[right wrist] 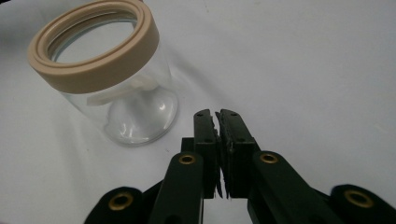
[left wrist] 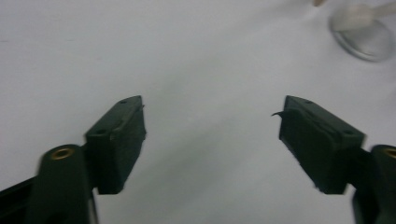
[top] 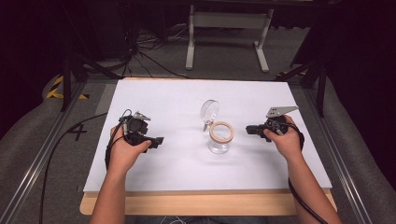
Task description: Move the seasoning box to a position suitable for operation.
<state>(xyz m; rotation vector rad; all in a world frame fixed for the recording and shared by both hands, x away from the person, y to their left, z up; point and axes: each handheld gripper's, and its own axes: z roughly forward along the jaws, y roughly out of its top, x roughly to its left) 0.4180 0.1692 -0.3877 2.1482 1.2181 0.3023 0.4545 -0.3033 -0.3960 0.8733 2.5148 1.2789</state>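
A clear glass jar (top: 219, 139) with a tan rim stands upright near the middle of the white table top (top: 177, 163). Its round glass lid (top: 209, 110) is hinged open behind it. To the jar's left, my left gripper (top: 158, 140) is held low over the board, pointing right. In the left gripper view the left gripper (left wrist: 212, 109) stands wide open over bare white surface, with the jar (left wrist: 363, 32) blurred at the top right. My right gripper (top: 248, 129) sits to the right of the jar and points at it. The right gripper (right wrist: 217, 114) is shut on nothing, a short way from the jar (right wrist: 107, 79).
A wooden board edge (top: 205, 204) runs under the table top at the front. Metal rails (top: 42, 154) flank both sides. A white stand (top: 226, 21) and floor cables (top: 149, 56) lie beyond the far edge.
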